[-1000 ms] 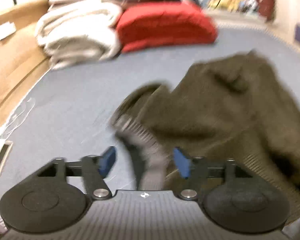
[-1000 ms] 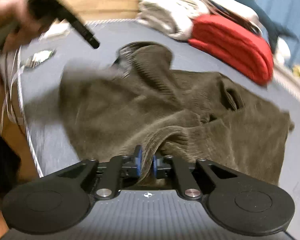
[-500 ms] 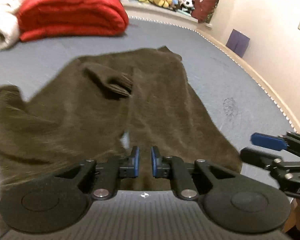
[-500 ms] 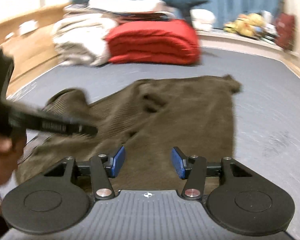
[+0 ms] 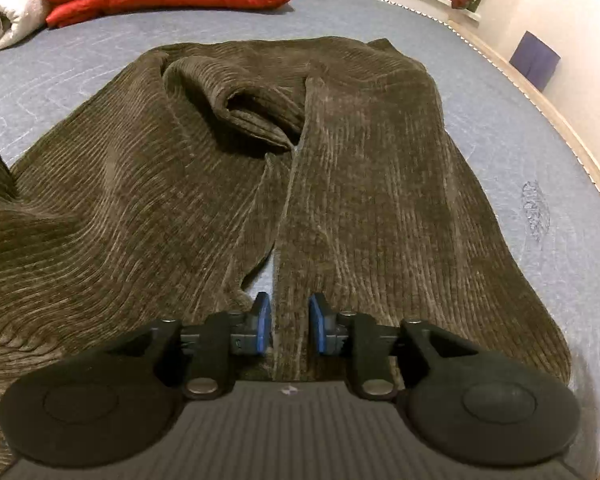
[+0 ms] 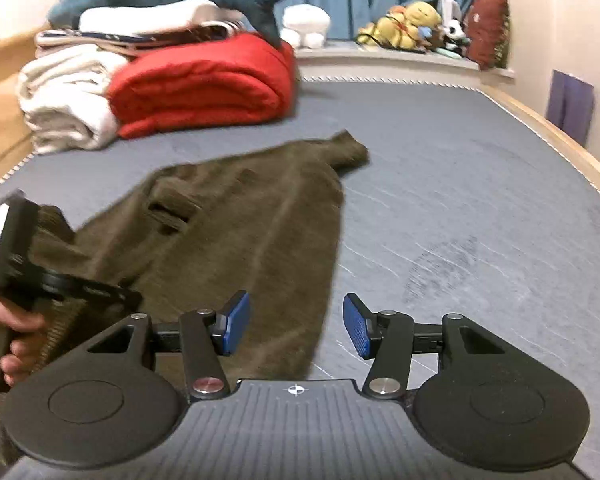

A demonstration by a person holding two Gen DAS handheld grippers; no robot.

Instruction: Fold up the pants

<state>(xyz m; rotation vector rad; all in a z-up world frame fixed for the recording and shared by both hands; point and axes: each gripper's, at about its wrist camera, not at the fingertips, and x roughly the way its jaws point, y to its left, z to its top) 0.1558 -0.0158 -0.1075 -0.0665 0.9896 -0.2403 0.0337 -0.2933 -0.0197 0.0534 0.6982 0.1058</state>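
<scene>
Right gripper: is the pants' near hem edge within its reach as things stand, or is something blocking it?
Probably yes. The right gripper stands open over the pants edge, nothing between its pads. The left gripper sits off to the side, clear of it.

Grey-blue bed (image 6: 460,184) carries everything. Olive corduroy pants (image 5: 340,184) spread flat, rumpled at middle. Far end: red folded quilt (image 6: 204,88) touching white folded blanket (image 6: 64,112), more bedding stacked above.

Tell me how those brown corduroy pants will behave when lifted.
The pants will likely go floppy: they already lie rumpled and creased on the mattress. The thick ribbed pile suggests some weight and good grip, so slipping seems unlikely.
</scene>
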